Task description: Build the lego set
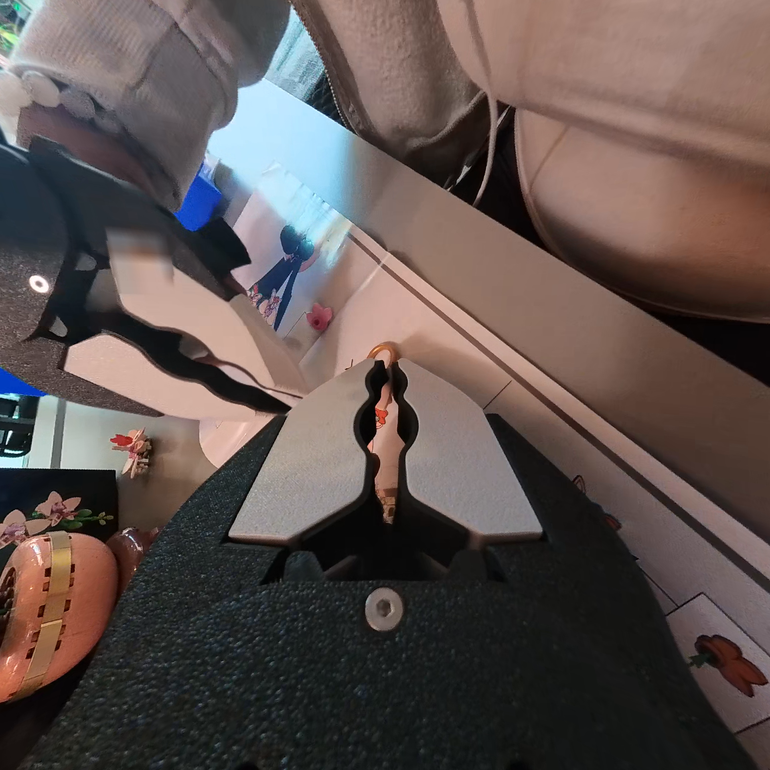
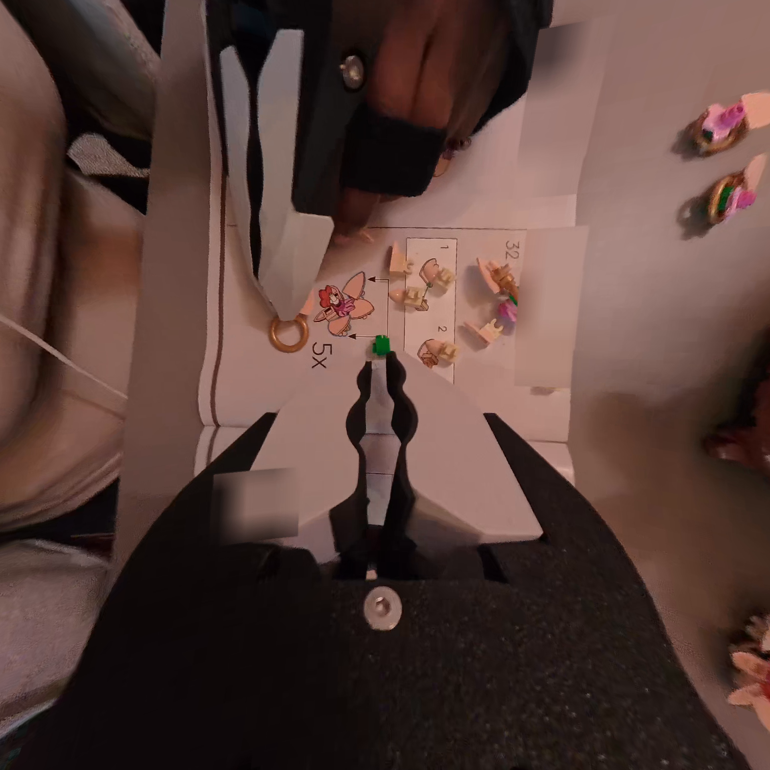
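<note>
On the open instruction booklet (image 2: 266,200), your left gripper (image 2: 287,318) pinches the gold ring (image 2: 288,335) at its tips, beside the printed flower diagram. Your right gripper (image 2: 379,360) clamps a small green piece (image 2: 381,345) just right of that diagram; cream petal pieces (image 2: 399,260) lie farther right.

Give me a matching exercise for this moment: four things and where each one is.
Things:
1. gold ring
2. green piece
3. cream petals
4. two ring flowers

Places:
A. at the right gripper's tips
B. off the booklet, far right
C. at the left gripper's tips
D. loose on the booklet page

Pairs: 1-C, 2-A, 3-D, 4-B
</note>
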`<state>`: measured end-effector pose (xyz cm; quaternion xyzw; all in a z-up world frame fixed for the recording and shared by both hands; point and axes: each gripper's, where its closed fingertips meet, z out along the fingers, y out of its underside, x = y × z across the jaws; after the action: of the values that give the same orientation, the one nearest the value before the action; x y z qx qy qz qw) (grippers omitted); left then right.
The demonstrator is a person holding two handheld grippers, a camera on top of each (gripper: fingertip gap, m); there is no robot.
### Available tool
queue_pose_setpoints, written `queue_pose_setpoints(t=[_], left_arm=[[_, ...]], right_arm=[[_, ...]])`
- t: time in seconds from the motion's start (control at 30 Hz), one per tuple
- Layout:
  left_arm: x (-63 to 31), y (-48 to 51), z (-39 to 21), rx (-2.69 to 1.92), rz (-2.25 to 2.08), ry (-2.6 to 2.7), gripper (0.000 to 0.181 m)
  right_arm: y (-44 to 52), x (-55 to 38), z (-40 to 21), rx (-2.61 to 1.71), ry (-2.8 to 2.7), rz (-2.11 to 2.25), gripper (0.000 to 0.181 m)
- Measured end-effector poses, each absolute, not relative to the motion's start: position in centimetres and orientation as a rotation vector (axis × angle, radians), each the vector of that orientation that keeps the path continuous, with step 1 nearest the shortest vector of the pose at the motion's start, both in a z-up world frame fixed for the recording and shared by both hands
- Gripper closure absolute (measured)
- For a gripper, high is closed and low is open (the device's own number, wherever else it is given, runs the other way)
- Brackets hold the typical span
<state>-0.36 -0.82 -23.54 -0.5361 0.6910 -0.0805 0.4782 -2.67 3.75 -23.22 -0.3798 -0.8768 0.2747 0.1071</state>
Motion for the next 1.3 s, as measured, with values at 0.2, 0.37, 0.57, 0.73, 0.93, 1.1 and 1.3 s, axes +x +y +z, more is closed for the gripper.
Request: queue_pose_setpoints(t=[0.2,0.37,0.57,0.73,0.93,1.1,1.3], left_arm=[[-0.4,-0.8,-23.5,-1.309,-0.196,1.687,0.177],[-0.4,-0.8,-23.5,-1.311,-0.199,1.688,0.177],[-0.3,-0.8,-23.5,-1.306,-0.194,1.688,0.177],[-0.3,-0.8,-23.5,-1.305,-0.193,1.687,0.177],[-0.3,-0.8,-23.5,-1.303,-0.190,1.687,0.177],[-0.3,-0.8,-23.5,-1.303,-0.191,1.687,0.177],[-0.3,-0.8,-23.5,-1.302,-0.190,1.687,0.177]], right_arm=[[3.2,-3.2,-24.1,-1.021,-2.558,0.924,0.164],[2.7,-2.5,-23.6,-1.178,-2.596,1.043,0.174],[1.9,0.5,-24.0,-1.875,-2.795,1.132,0.174],[2.5,-0.4,-24.0,-1.916,-2.801,1.021,0.173],[3.6,-1.2,-24.0,-1.832,-2.804,0.880,0.167],[4.4,-1.9,-24.0,-1.692,-2.797,0.794,0.165],[4.6,-1.9,-22.9,-1.373,-2.811,0.837,0.163]])
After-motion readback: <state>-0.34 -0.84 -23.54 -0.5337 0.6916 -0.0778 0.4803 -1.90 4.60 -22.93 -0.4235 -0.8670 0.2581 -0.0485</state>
